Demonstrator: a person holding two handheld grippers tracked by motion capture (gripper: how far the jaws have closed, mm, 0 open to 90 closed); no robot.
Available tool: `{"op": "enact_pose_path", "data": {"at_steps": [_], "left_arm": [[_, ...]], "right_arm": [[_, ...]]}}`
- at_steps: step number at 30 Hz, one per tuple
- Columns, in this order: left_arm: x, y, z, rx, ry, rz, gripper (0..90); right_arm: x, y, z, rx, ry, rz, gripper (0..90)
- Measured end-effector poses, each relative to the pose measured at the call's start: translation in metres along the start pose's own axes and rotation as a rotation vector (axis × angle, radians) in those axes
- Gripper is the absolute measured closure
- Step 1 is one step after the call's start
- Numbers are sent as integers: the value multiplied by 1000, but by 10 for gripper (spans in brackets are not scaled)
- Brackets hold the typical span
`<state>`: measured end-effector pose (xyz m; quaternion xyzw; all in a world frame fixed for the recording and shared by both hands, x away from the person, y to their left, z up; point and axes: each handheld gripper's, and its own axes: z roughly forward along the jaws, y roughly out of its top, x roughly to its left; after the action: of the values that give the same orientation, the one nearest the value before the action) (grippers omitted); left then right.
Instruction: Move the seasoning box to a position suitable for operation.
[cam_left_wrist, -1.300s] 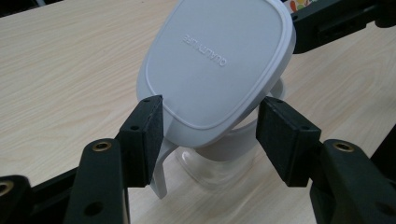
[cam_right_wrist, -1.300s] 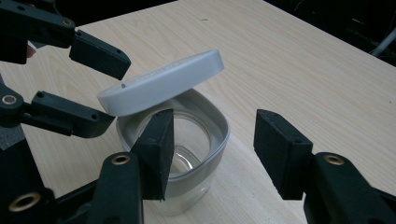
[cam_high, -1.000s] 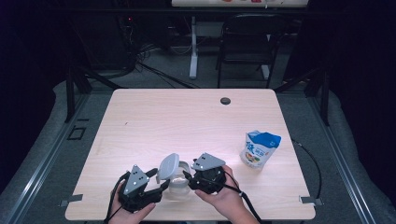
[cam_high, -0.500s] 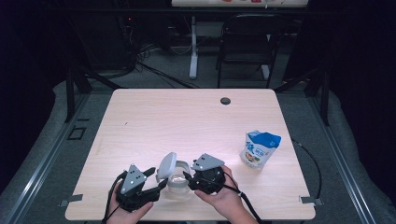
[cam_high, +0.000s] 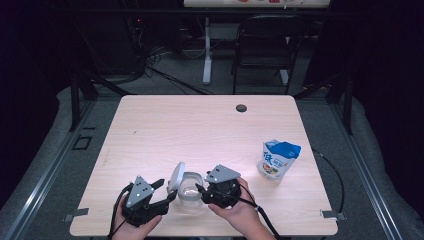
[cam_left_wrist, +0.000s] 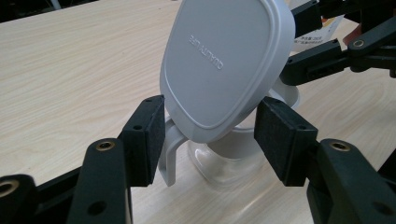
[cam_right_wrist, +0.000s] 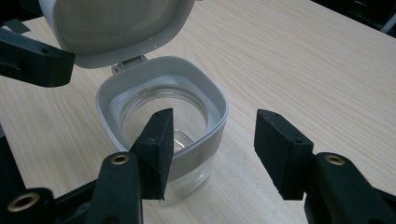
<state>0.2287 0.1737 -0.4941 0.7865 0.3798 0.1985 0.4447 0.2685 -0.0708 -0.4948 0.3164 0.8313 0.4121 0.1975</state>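
Near the table's front edge, the left gripper's wide jaws are flanking the jar's raised lid, contact unclear; the right gripper's jaws are straddling its rim, unclamped.

Table: jar near the front edge, lid raised at its left; left gripper left of jar, right gripper right; pouch well apart, right; grommet at the rear.
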Motion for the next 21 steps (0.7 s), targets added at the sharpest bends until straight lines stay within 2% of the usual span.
{"op": "enact_pose_path", "data": {"at_steps": [11,21], "left_arm": [[2,-1,-2,-13,6,-2,498],[4,-2,-3,-2,-2,10,626]], "right_arm": [[0,-1,0,-2,0,1,479],[0,-1,0,-7,-4,1,479]]}}
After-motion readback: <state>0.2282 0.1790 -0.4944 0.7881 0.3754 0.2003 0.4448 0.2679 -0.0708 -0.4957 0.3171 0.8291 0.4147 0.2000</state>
